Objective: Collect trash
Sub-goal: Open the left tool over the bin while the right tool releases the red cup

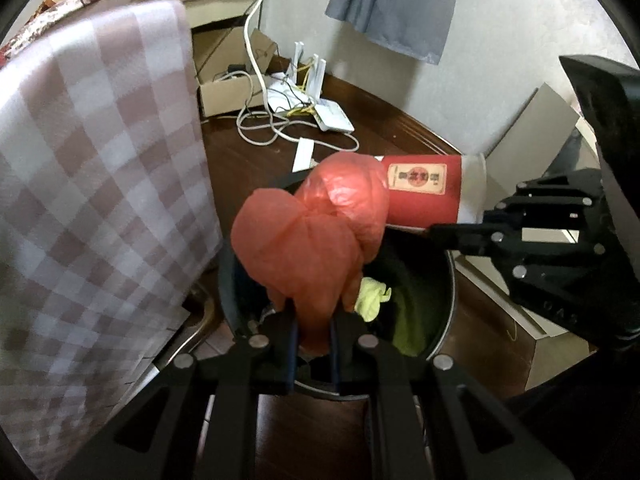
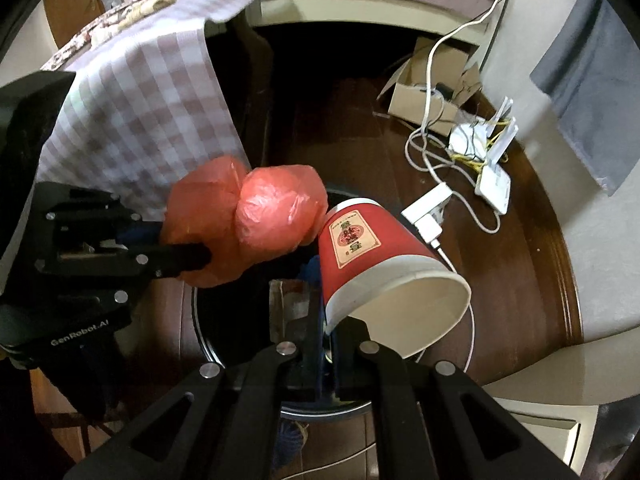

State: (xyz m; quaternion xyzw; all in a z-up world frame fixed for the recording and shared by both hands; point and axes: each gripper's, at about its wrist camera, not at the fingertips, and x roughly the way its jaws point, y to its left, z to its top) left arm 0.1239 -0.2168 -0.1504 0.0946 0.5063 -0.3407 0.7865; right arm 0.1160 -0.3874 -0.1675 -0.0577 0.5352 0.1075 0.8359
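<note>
My left gripper (image 1: 314,344) is shut on a crumpled red plastic bag (image 1: 316,232) and holds it over a round black trash bin (image 1: 446,312) on the floor. The bag also shows in the right wrist view (image 2: 248,224), with the left gripper (image 2: 196,258) beside it. My right gripper (image 2: 329,344) is shut on the rim of a red paper cup (image 2: 372,264), tilted on its side over the bin (image 2: 208,344). In the left wrist view the cup (image 1: 424,196) touches the bag, and the right gripper (image 1: 436,234) pinches its rim. Yellow-green trash (image 1: 374,300) lies inside the bin.
A checked cloth (image 1: 92,184) hangs over furniture at the left, close to the bin. On the dark wooden floor behind lie white cables (image 1: 260,120), a router (image 1: 332,116), a power adapter (image 2: 426,212) and a cardboard box (image 1: 228,92). A grey board (image 1: 528,140) leans on the wall.
</note>
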